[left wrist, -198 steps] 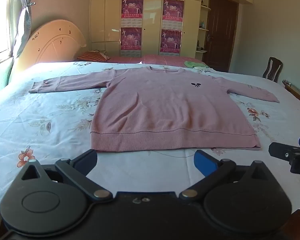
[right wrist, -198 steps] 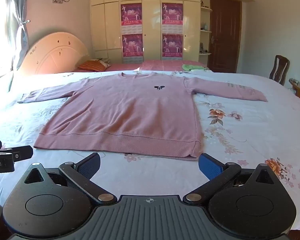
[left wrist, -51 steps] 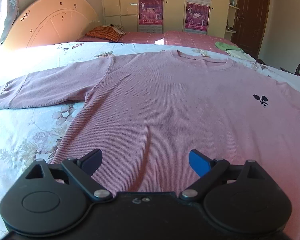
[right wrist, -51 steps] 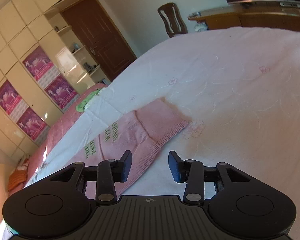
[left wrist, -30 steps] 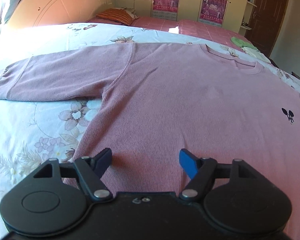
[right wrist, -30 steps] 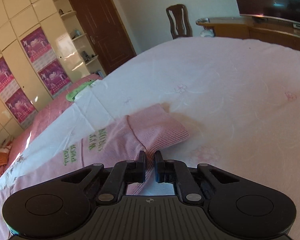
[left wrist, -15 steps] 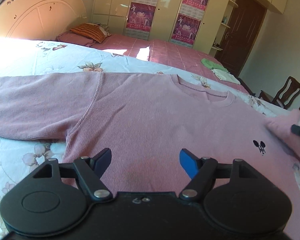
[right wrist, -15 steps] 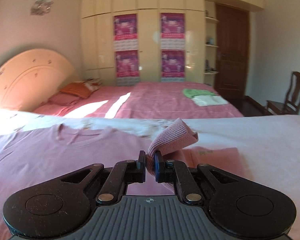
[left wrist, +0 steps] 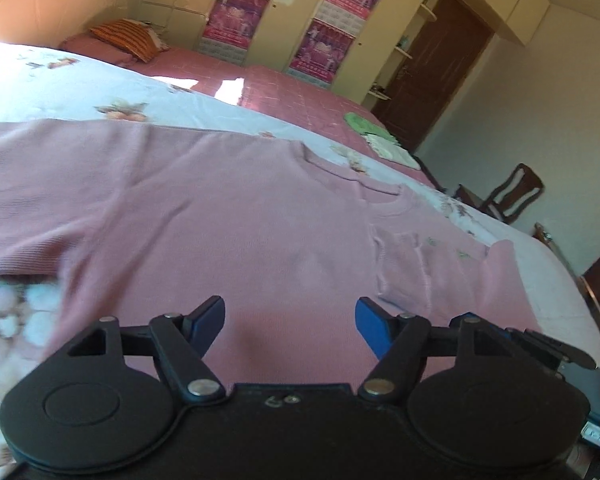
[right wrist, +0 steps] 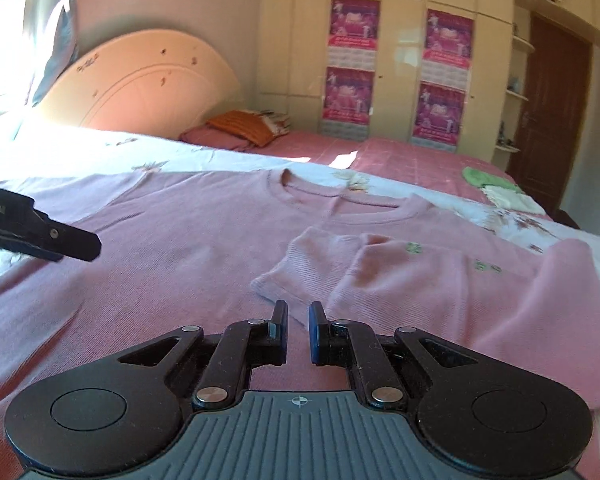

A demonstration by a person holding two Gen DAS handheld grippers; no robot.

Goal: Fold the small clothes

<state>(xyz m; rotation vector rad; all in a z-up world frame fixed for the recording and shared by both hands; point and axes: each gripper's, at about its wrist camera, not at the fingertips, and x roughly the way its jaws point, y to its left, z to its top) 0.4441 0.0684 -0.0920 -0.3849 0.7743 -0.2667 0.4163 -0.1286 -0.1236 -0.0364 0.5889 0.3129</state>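
A pink sweater [left wrist: 228,232] lies flat, front up, on the floral bedsheet [left wrist: 80,100]. Its right sleeve [right wrist: 420,276] is folded across the chest, with the cuff [right wrist: 300,272] lying just ahead of my right gripper [right wrist: 298,320]. That gripper's jaws stand slightly apart and hold nothing. My left gripper [left wrist: 290,316] is wide open and empty, hovering over the sweater's middle. The left sleeve [left wrist: 40,184] still stretches out to the left. A tip of the left gripper shows in the right wrist view [right wrist: 60,240].
A pink second bed [right wrist: 380,156] with an orange pillow [right wrist: 244,122] lies behind. Green and white folded cloths [right wrist: 496,188] rest at its right end. A headboard [right wrist: 140,88], a wardrobe with posters [right wrist: 396,76], a door [right wrist: 552,108] and a chair [left wrist: 516,196] stand around.
My right gripper carried the right sleeve's cuff over the chest, let it go and drew back slightly. My left gripper stayed open over the sweater and tilted.
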